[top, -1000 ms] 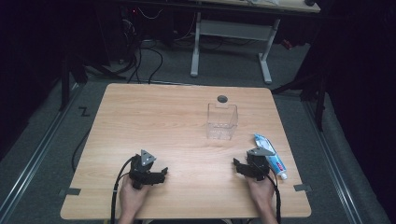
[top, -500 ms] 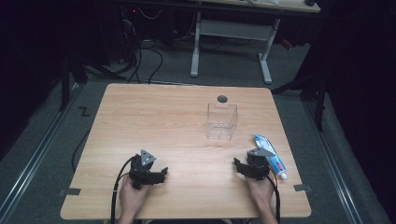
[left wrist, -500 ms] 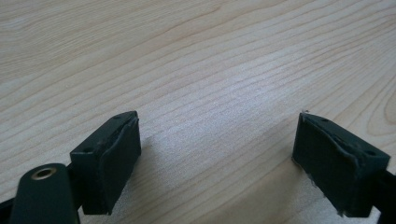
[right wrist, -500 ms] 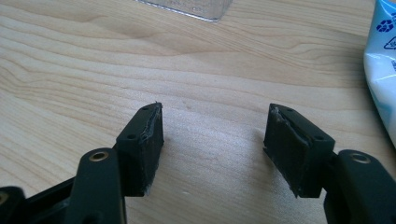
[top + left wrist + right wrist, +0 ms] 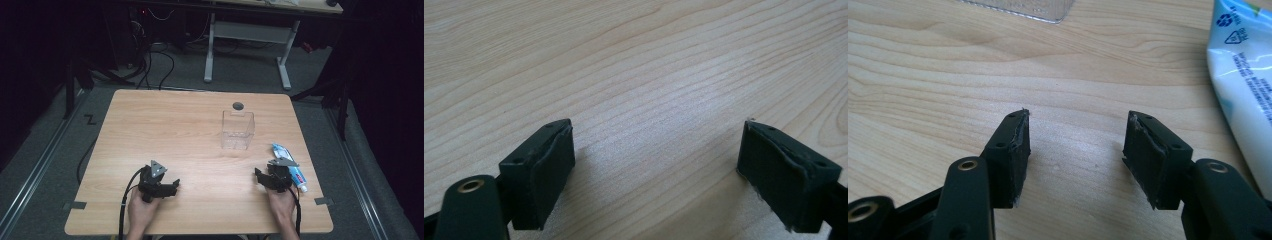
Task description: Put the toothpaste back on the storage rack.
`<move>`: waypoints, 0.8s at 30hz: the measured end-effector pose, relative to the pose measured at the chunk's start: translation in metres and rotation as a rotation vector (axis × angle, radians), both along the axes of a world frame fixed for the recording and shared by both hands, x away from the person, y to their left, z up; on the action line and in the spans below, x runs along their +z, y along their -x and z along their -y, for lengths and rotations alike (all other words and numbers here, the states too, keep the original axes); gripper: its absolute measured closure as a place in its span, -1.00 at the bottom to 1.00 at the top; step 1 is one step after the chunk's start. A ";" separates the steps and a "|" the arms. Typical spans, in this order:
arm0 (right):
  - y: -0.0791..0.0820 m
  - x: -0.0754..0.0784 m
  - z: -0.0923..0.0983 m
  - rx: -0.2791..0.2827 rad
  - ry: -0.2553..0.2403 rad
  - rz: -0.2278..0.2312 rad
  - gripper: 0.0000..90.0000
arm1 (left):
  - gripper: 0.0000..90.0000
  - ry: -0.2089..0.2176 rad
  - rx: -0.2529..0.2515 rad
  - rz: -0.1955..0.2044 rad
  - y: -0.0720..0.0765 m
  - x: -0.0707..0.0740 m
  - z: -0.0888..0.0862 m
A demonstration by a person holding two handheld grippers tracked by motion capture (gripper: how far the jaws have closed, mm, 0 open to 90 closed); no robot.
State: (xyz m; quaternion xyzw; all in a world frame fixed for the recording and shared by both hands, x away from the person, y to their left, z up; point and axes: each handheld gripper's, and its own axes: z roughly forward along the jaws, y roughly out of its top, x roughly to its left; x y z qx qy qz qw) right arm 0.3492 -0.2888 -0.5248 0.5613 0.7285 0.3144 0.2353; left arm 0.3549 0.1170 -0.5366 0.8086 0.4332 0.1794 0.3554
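A clear plastic box (image 5: 237, 130) stands upright right of the table's middle; its near edge (image 5: 1018, 9) shows at the top of the right gripper view. A white and blue tube (image 5: 290, 161) lies near the right edge, and its white body (image 5: 1248, 85) runs down the right side of the right gripper view. My right gripper (image 5: 264, 179) rests low on the wood just left of the tube, open, with nothing between its jaws (image 5: 1075, 150). My left gripper (image 5: 167, 186) sits at the front left, open wide over bare wood (image 5: 656, 165).
A small dark round hole (image 5: 238, 105) is set in the wooden table (image 5: 165, 125) behind the box. Grey floor, cables and a white desk frame (image 5: 247, 35) lie beyond the far edge. Tape marks (image 5: 323, 201) sit at the front corners.
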 end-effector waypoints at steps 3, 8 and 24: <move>0.004 0.003 0.003 0.003 -0.012 0.009 -0.01 | -0.66 0.000 0.000 0.000 0.000 0.000 0.000; 0.010 0.009 0.006 0.015 -0.021 0.018 0.07 | -0.66 0.000 0.000 0.000 0.000 0.000 0.000; 0.025 0.024 0.017 0.023 -0.058 0.031 0.08 | -0.66 0.000 0.000 0.000 0.000 0.000 0.000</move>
